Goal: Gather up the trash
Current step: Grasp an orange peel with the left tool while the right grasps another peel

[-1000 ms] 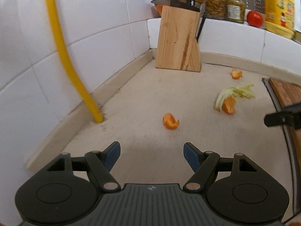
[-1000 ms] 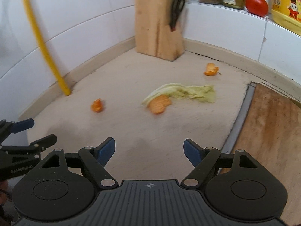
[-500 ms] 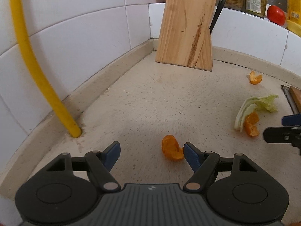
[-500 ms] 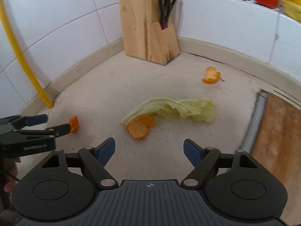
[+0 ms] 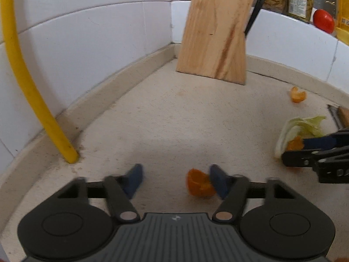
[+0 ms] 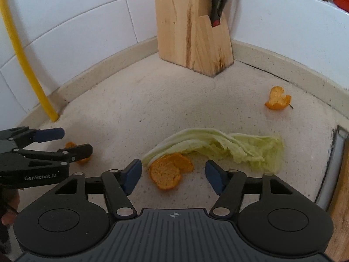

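Left wrist view puts your left tool (image 5: 174, 180) low over the speckled beige stone worktop (image 5: 174, 118), with a small curled orange peel scrap (image 5: 199, 183) between its blue pads. The scrap sits right against the right-hand pad (image 5: 218, 182), and a wide gap remains on the other side. The jaws are closing but not yet pressing from both sides, so nothing is grasped there.

Right wrist view shows your right tool (image 6: 172, 175) in the same stage: its jaws are closing around 2 overlapping flat orange peel pieces (image 6: 169, 170) that lie on the worktop, touching the white stalk end of a limp pale green cabbage leaf (image 6: 218, 146). Neither pad touches the peel yet, so this tool also holds nothing. A third curled orange peel (image 6: 278, 99) lies well apart, nearer the light wooden knife block (image 6: 192, 28) in the tiled corner.

You appear to be at the pick-up step for 2 scraps at once, early in the collecting. Next, let both tools finish closing. The left scrap is off-centre, so expect it to slide across as the far pad comes in. On the right, the pads may catch the leaf stalk along with the peel, which is fine if it lifts cleanly. No bin is in either view, so you will have to find it.
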`<act>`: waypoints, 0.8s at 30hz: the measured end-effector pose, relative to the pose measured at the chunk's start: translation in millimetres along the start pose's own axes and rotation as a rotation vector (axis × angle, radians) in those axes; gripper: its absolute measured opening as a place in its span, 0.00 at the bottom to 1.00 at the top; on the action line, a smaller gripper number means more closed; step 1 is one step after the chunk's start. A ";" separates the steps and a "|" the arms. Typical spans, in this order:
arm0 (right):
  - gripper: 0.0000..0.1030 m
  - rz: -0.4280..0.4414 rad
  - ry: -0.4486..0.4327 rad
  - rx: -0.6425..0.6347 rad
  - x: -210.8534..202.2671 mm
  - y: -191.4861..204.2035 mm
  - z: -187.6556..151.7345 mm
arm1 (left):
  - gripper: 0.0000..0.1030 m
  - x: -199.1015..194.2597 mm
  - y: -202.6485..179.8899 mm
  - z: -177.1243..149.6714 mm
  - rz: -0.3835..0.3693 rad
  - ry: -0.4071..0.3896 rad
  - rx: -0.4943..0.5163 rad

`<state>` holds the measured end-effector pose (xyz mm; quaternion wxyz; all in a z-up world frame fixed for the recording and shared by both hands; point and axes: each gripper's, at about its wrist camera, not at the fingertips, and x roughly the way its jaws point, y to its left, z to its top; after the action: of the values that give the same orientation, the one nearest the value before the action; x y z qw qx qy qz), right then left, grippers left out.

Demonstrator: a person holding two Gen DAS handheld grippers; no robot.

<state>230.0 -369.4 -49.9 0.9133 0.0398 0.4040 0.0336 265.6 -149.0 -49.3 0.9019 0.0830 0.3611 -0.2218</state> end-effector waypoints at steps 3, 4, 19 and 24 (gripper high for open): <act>0.34 0.008 0.003 -0.011 -2.3 3.5 -2.2 | 0.27 -3.8 -6.9 1.4 -0.019 0.012 0.002; 0.32 0.012 0.007 -0.012 -4.0 4.7 -3.7 | 0.18 -4.9 -8.4 1.1 -0.027 0.015 0.001; 0.17 0.082 0.015 0.015 -43.6 12.0 -20.2 | 0.20 -34.6 -1.7 -18.9 -0.091 0.043 -0.020; 0.29 0.092 0.025 0.023 -38.7 8.7 -19.6 | 0.46 -41.6 -1.5 -27.1 -0.049 0.021 0.014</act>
<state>189.2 -363.5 -33.7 0.9052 0.0684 0.4132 0.0714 221.6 -127.8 -40.3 0.8918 0.0829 0.3710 -0.2455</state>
